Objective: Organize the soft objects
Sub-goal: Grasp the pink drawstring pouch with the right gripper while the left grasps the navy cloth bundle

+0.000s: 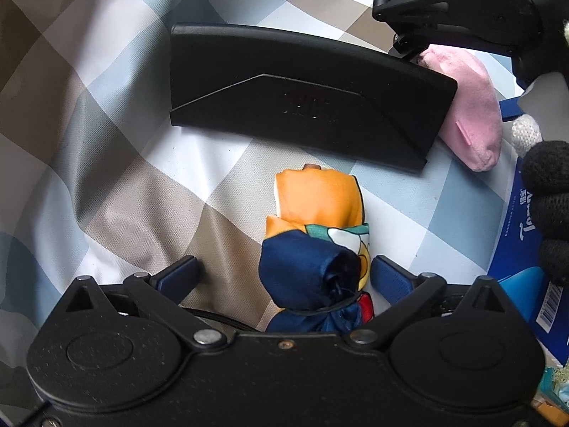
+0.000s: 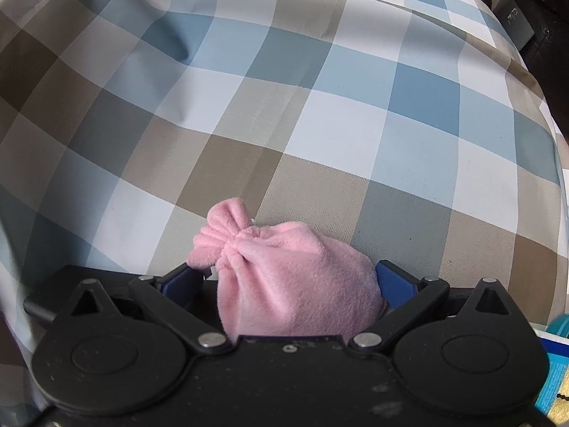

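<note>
A rolled cloth bundle, orange at one end and navy at the other with a cartoon print, lies on the checked bedcover. My left gripper stands open around its navy end. The left pad is well clear of it and the right pad sits close beside it. A pink fleece pouch with a gathered neck rests between the wide jaws of my right gripper, also open. The left wrist view shows the same pouch under the right gripper's black body.
A flat black case lies across the bedcover between bundle and pouch. At the right edge are a black-gloved hand, a blue tissue pack and a small white knitted item. Checked bedcover stretches ahead in the right wrist view.
</note>
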A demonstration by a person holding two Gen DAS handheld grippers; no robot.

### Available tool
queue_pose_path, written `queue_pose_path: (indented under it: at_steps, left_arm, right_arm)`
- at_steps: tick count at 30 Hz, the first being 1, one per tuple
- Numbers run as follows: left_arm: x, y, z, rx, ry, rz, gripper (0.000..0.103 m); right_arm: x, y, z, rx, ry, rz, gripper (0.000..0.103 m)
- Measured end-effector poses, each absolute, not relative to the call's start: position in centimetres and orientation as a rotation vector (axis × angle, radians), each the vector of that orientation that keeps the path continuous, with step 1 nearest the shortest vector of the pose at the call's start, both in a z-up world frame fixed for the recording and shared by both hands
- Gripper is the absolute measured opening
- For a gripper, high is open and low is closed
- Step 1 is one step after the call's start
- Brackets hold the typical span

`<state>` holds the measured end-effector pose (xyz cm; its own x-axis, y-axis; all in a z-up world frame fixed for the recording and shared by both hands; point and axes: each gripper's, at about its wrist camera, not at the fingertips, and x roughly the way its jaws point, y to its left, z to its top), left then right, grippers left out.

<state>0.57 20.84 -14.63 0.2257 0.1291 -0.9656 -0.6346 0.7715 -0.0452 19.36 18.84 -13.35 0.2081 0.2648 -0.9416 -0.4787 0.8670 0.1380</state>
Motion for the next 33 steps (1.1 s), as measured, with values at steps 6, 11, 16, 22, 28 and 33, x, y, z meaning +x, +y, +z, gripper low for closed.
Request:
queue_pose_path:
  at_steps: [6,11,16,22,28,33]
  left_arm:
    - [0.9,20.6,-13.3,-0.489,1.229,0.539,0.091]
    - [1.4,19.4,-12.8,-0.457,1.225,0.505,0.091]
    - [1.6,18.7,-12.6,-0.445,1.229,0.509,0.091]
    - [2.3,17.1,-12.5,-0.410,1.232,0.457,0.070]
    - [2.7,17.0,-12.5,-0.388,1.231,0.440,0.049]
    - [2.6,17.5,-11.8,-0.391,1.212,0.436,0.046]
  right_arm:
    - [19.4,18.6,-13.1,-0.184,1.269,0.528,0.102]
    - [19.7,18.0,-12.5,-0.166,1.299,0.520,0.096]
    - [19.9,17.4,-11.8,-0.162,1.291,0.498,0.076]
    - [18.8,17.5,-9.7,-0.210,1.201,0.512,0.063]
    - [18.2,17.4,-7.0,-0.214,1.108,0.539,0.062]
    - [17.7,16.4,-4.7,-0.192,1.046,0.538,0.062]
